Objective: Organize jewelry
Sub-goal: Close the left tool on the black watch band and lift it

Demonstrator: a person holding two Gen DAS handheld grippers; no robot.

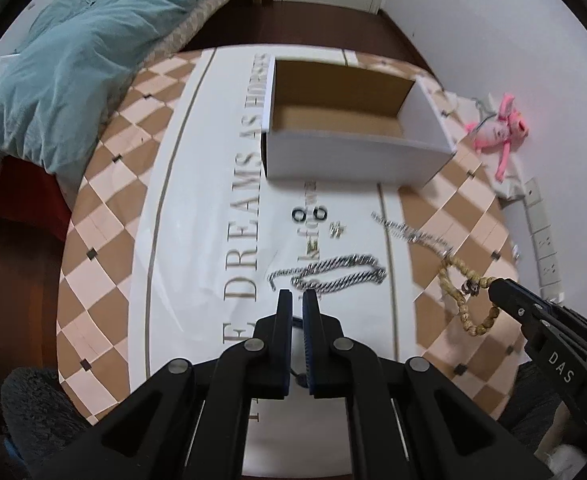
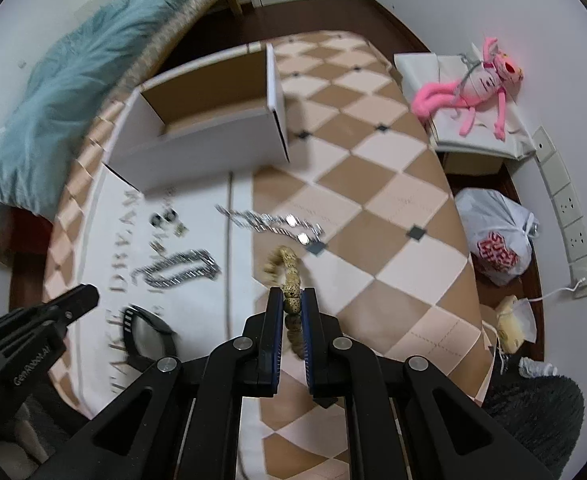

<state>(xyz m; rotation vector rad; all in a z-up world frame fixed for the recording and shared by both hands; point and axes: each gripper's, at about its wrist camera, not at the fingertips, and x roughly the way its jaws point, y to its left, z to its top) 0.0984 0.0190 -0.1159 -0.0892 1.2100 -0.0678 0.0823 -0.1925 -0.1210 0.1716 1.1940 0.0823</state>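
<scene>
Right gripper (image 2: 293, 300): jaws were closed on the beaded bracelet (image 2: 289, 280), pinching it near the tips; the rest of the loop hung ahead of the fingers, lifted off the checkered cloth (image 2: 373, 184).
Left gripper (image 1: 297, 300): fingers stood almost together with only a thin gap, holding nothing, hovering just short of the thick silver chain (image 1: 333, 272).
Thick silver chain: lay in a loose heap on the white lettered panel (image 1: 197, 184).
Thin chain (image 1: 409, 232): stretched out, blurred, near the panel's right edge.
Rings (image 1: 309, 213): a small dark pair lay between the chains and the box.
Box (image 1: 353, 156): white cardboard, open-topped, stood at the far end of the panel.
Sunglasses (image 2: 145, 332): dark, lay near the left gripper.
</scene>
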